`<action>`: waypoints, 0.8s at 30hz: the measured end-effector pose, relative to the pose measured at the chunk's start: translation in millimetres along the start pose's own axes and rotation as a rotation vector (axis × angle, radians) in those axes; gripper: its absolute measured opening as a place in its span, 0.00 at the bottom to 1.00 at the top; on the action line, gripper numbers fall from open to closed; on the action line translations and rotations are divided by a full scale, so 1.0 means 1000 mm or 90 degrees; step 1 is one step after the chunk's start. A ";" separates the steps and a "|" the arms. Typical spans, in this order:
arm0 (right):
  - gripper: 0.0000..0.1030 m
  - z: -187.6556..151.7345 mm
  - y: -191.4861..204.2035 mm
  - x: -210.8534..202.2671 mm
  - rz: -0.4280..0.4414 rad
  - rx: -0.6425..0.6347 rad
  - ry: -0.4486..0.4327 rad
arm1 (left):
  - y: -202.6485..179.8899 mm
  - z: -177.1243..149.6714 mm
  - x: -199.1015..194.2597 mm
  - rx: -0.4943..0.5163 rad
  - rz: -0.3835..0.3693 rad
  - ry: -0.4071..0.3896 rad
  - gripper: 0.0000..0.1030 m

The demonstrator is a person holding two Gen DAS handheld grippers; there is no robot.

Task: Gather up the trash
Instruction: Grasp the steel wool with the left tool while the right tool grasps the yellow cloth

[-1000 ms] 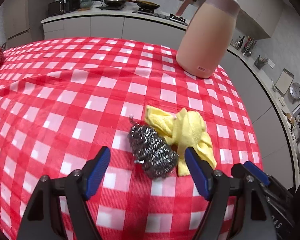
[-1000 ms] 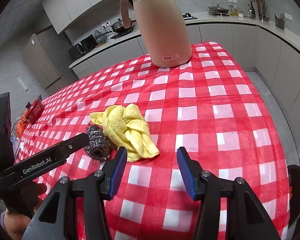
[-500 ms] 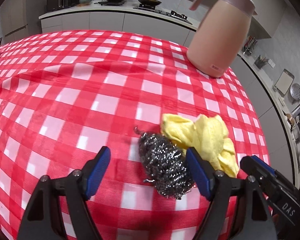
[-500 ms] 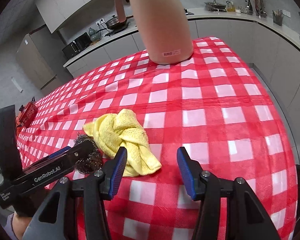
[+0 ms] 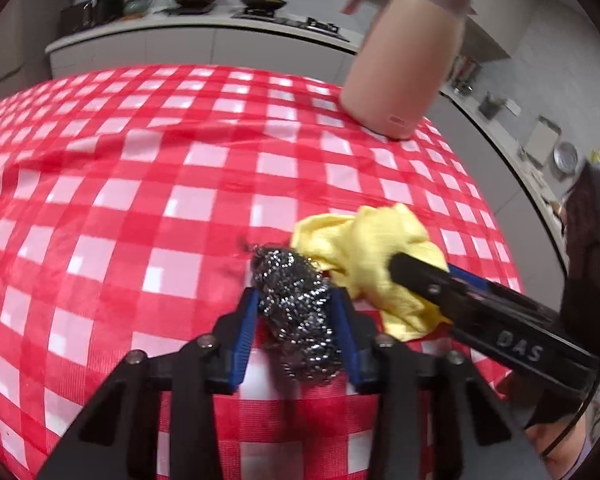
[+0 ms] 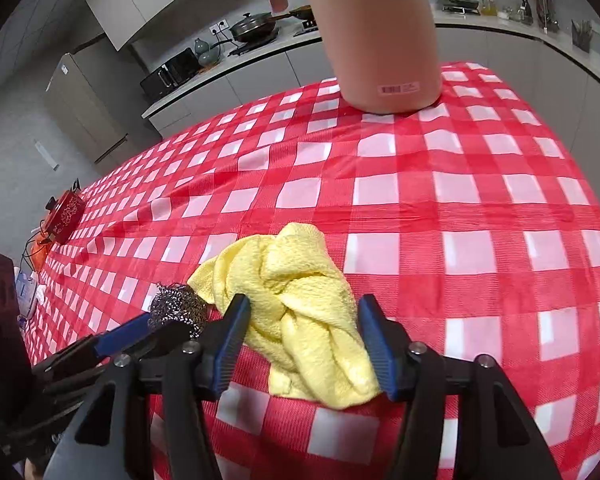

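Left gripper (image 5: 296, 312) was clamped on the steel wool scourer (image 5: 296, 308), blue pads pressing both of its sides; the scourer rested on the red-and-white checked tablecloth (image 5: 140, 200). Right gripper (image 6: 302, 340) straddled the crumpled yellow cloth (image 6: 296, 304): jaws were opening, the cloth between them, pads close to its folds but not visibly squeezing it. Cloth lay on the tablecloth, touching the scourer on the scourer's right in the left wrist view. In that view one black finger of the right gripper lay across the cloth's near edge. Both items sat near the table's front right corner. A pink insulated jug (image 5: 400, 60) stood upright further back on the table, well apart from them. Kitchen counter (image 5: 200, 28) with pans lay beyond.
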State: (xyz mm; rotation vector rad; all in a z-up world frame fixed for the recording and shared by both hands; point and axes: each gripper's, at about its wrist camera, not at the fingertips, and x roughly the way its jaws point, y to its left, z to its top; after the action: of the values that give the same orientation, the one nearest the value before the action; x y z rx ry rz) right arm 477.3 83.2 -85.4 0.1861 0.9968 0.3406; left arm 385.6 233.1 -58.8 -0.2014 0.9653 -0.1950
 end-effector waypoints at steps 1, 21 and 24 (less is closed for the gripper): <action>0.58 0.000 0.000 0.001 0.005 0.000 0.003 | -0.001 0.000 0.000 0.003 -0.002 0.001 0.36; 0.29 -0.005 -0.018 -0.008 -0.013 0.018 -0.016 | -0.003 0.000 0.014 -0.004 0.021 0.028 0.71; 0.35 -0.006 -0.021 -0.005 -0.005 0.020 -0.009 | -0.004 -0.001 0.017 -0.002 0.012 0.019 0.64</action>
State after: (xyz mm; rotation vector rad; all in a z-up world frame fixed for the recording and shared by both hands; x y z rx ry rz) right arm 474.0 61.4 -90.8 0.2131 0.9885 0.3156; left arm 393.8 224.7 -72.3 -0.1923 0.9963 -0.1802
